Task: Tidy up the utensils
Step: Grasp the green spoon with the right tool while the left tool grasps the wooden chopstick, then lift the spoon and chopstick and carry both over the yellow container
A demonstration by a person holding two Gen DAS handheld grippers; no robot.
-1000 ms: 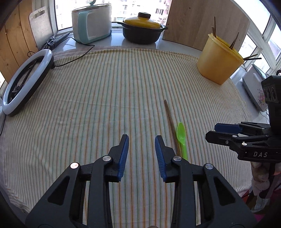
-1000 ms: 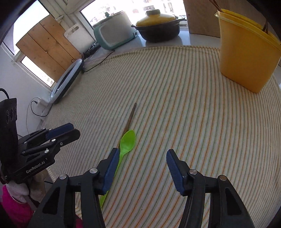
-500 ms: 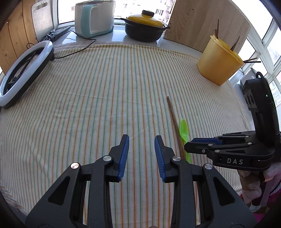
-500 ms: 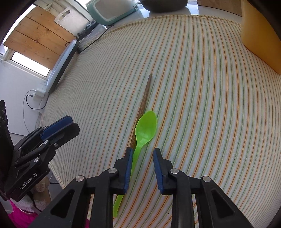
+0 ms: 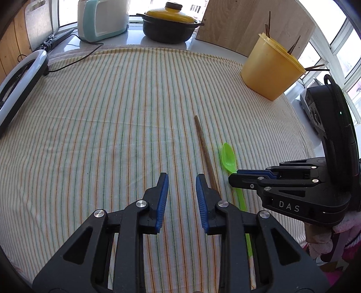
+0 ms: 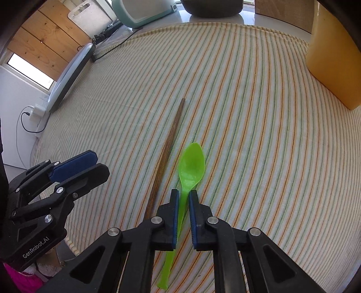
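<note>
A green plastic spoon lies on the striped cloth, bowl pointing away, next to a brown wooden chopstick. My right gripper is shut on the spoon's handle just behind the bowl. In the left wrist view the spoon and chopstick lie right of my left gripper, which is open and empty over the cloth. The right gripper shows there over the spoon's neck. The left gripper shows at the left of the right wrist view.
A yellow tub holding several chopsticks stands at the back right. A black pot with a yellow lid, a teal appliance and a ring light sit at the back and left. The table edge is near the spoon's handle end.
My right gripper moved down onto the spoon and closed from wide open to shut on its handle. The left gripper stayed open and shifted little.
</note>
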